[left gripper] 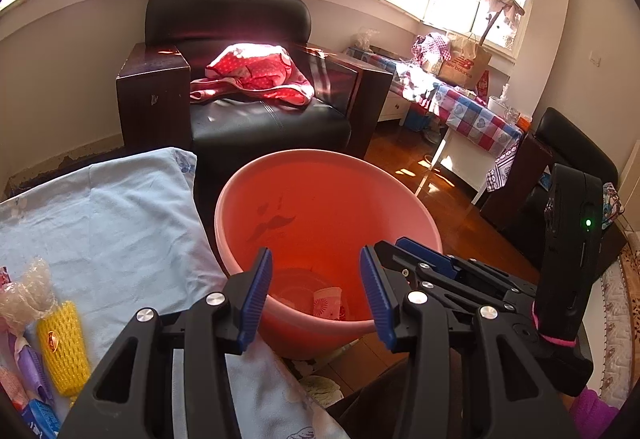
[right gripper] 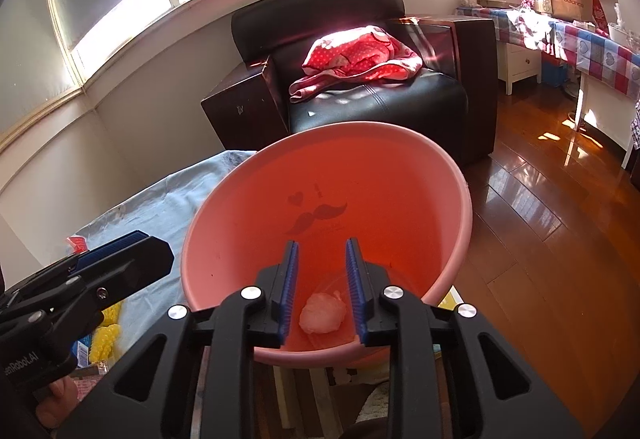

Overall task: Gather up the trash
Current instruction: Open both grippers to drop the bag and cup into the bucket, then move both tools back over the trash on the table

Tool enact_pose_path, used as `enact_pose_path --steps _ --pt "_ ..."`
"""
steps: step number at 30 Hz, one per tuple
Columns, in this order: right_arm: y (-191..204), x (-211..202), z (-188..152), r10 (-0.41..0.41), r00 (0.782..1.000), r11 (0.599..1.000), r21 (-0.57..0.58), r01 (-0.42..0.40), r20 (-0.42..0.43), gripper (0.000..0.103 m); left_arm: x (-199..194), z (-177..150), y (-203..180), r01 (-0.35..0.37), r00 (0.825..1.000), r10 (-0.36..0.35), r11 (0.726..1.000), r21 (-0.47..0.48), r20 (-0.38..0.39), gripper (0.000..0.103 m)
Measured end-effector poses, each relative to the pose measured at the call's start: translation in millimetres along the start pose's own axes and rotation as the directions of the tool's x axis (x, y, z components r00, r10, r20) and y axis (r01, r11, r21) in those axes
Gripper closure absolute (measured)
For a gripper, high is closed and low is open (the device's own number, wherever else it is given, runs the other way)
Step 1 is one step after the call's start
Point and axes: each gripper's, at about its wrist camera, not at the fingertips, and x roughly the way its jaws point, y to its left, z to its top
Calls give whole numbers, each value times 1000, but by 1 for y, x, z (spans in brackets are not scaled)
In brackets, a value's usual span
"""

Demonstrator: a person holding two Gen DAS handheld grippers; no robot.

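**Dropping scraps into the pink bin**

Hovering over the pink bin [left gripper: 320, 199] with both claws open and empty: left claw [left gripper: 316, 295] jaws well apart, right claw [right gripper: 322, 289] jaws narrowly apart with nothing pressed between the pads. Already in the bin: a white crumpled wad [right gripper: 322, 315], seen through the right claw's gap, and a printed paper cup [left gripper: 326, 301] on the bottom.

Judged best now: opening fully over the middle of the bin, clear of the rim, so nothing catches on the pads; then swinging back toward the blue-clothed counter [left gripper: 112, 215] for the rest, one claw at a time to avoid a knock between them.

Shown only in the left view: remaining trash on the counter, namely a yellow foam net [left gripper: 64, 347], a crumpled clear wrapper [left gripper: 28, 291] and a purple packet [left gripper: 30, 363]. Shown only in the right view: the wad, plus the moustache print [right gripper: 320, 217] plainly on the bin's inner wall, and a hand [right gripper: 52, 399] on the left claw's handle.
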Motion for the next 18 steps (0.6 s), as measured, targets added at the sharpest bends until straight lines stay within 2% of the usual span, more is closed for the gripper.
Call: enact_pose_path --steps 2,11,18 --pt "8 -9 0 9 1000 1000 -22 -8 16 78 -12 2 1 4 1000 -4 1000 2 23 47" --pt "50 -47 -7 32 994 991 -131 -18 105 78 -85 8 25 -11 986 8 1000 17 165 47" --pt "88 -67 -18 79 993 975 -214 -58 92 78 -149 -5 57 -89 961 81 996 18 264 47"
